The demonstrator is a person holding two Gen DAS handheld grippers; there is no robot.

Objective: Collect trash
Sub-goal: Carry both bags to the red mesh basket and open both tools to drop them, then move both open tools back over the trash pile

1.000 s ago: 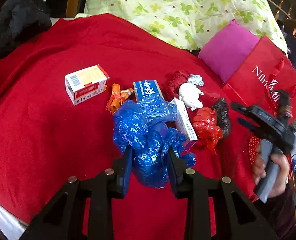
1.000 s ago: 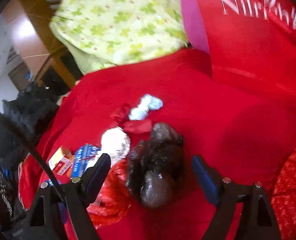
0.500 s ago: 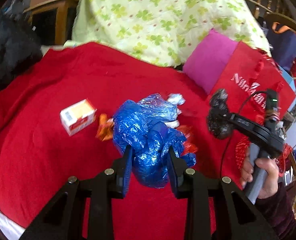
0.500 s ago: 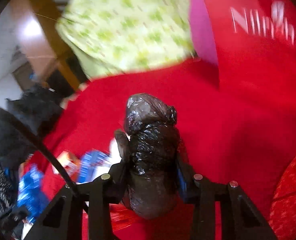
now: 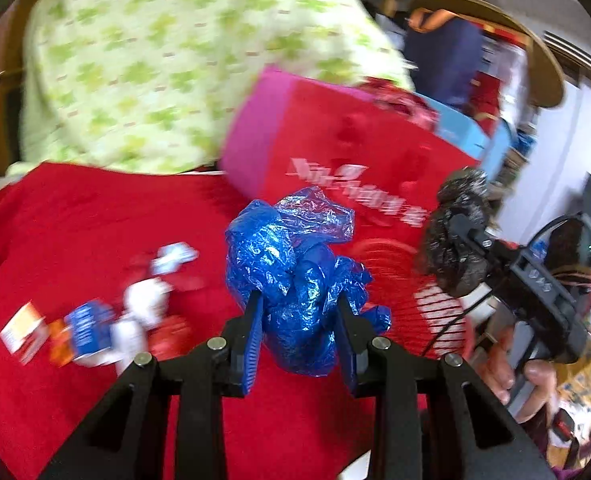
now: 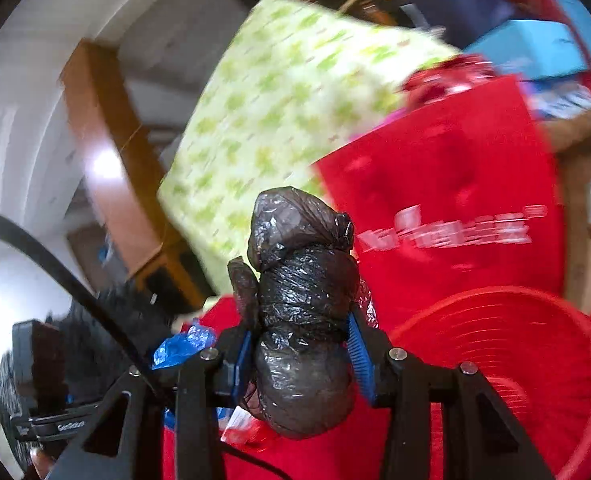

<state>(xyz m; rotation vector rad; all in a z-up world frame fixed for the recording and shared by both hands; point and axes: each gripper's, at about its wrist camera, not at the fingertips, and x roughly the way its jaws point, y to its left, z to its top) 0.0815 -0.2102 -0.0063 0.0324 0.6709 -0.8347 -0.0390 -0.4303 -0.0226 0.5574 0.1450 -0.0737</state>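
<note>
My left gripper [image 5: 299, 304] is shut on a crumpled blue plastic bag [image 5: 295, 264], held up above the red blanket [image 5: 75, 220]. My right gripper [image 6: 301, 332] has a knotted black plastic bag [image 6: 303, 272] between its pads, which still press on it while the jaws are opening slightly. In the left wrist view the same black bag [image 5: 451, 248] hangs to the right, over a red slatted basket [image 5: 443, 312]. That basket [image 6: 515, 344] lies low on the right in the right wrist view. Loose trash stays on the blanket: small boxes [image 5: 83, 328] and a white wad [image 5: 147, 296].
A red paper bag [image 5: 355, 140] with white lettering stands behind the basket, beside a pink cushion [image 5: 251, 136] and a green-patterned quilt [image 5: 155, 60]. A person's hand [image 5: 535, 380] grips the right tool. Wooden bed rails and cluttered boxes lie behind.
The right gripper closed on the black bag and lifted it off the blanket toward the red basket. The left gripper rose and swung right with the blue bag.
</note>
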